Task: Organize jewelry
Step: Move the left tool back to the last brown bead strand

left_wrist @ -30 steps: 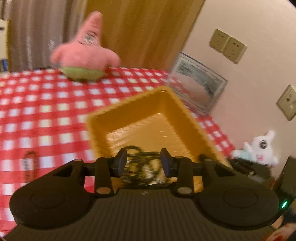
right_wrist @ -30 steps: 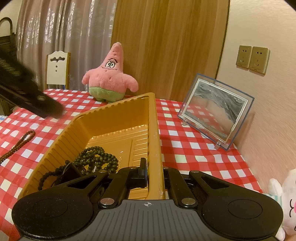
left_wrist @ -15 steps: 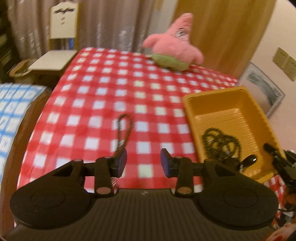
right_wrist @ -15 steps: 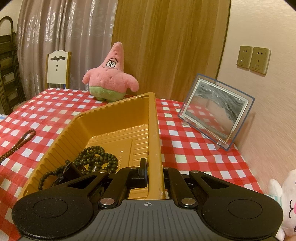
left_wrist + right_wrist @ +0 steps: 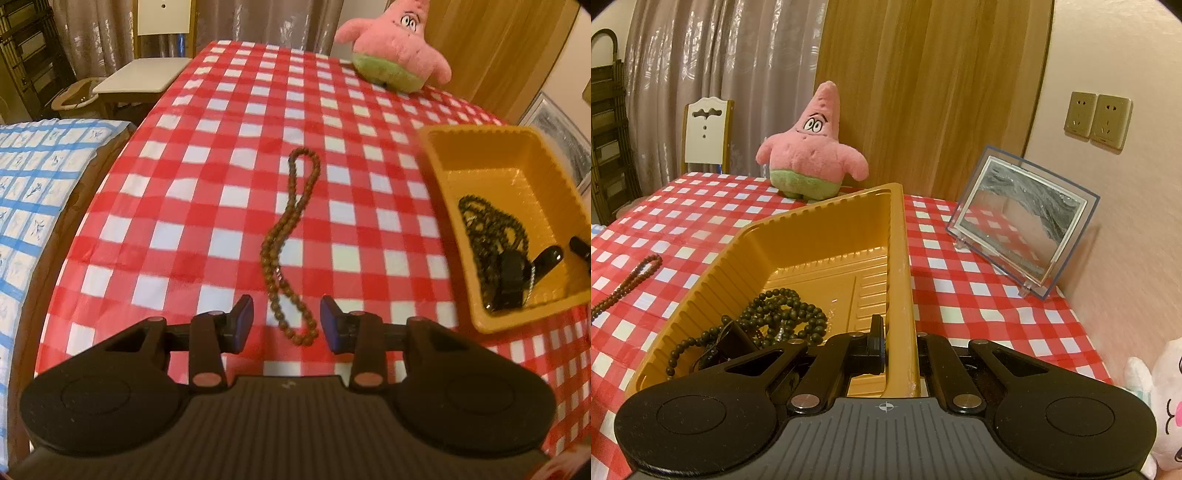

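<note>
Beads are the hazard here: the long brown wooden bead strand (image 5: 291, 243) lies loose and doubled on the bench (image 5: 229, 122), its near loop just between the spread pads of the left claw (image 5: 287, 325), which grips nothing. If that claw pinches only one side of the loop, the rest will likely dangle and drag, and a swinging tail could catch the rim of the shallow orange plastic tray (image 5: 439, 177) instead of dropping inside. Beads may also roll out from between smooth pads if the pinch lands on a single one. The right claw (image 5: 900, 347) is pressed together on the tray's near wall, one pad inside and one outside; thin ribbed plastic like this probably flexes, so a tug or a bump from the other claw could tip or slide the tray and spill the dark green bead necklace (image 5: 783, 314) already heaped in it beside a small black object I cannot identify.

A glossy red-and-white checked cloth covers the bench, and it looks slick. A pink star-shaped plush toy (image 5: 812, 151) sits at the far edge, a clear-framed sand picture (image 5: 1023, 221) leans by the wall, and a white plush (image 5: 1160, 406) peeks in at the right. Beyond are grey curtains, a wooden panel, a white chair (image 5: 147, 70) and a blue-checked surface to the left.
</note>
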The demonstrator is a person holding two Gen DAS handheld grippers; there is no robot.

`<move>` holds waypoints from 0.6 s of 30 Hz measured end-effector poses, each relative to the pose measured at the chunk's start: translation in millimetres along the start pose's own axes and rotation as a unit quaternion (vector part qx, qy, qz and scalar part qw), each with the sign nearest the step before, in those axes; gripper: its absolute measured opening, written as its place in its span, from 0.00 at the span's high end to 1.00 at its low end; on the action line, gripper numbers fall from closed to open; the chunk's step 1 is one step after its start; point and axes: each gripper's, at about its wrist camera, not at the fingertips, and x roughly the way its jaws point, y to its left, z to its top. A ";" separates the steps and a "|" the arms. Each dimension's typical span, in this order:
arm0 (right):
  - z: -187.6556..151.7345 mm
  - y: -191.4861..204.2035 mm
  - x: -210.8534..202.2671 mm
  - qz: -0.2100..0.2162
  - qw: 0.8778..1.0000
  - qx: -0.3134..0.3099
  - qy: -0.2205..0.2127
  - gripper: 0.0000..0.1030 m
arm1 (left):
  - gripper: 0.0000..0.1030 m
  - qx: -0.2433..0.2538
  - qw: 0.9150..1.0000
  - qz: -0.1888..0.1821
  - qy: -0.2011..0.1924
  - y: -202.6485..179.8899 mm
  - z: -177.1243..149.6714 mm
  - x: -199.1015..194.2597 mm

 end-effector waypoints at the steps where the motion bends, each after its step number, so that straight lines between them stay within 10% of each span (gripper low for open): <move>1: 0.0 0.1 0.0 0.000 1.000 -0.001 0.000 0.97 | 0.66 0.000 1.000 0.001 0.000 0.4 -1.3 0.4; 18: -0.3 -2.8 -0.5 0.000 1.000 0.000 0.003 0.97 | 0.66 0.024 0.999 0.021 -0.007 8.5 -10.6 22.1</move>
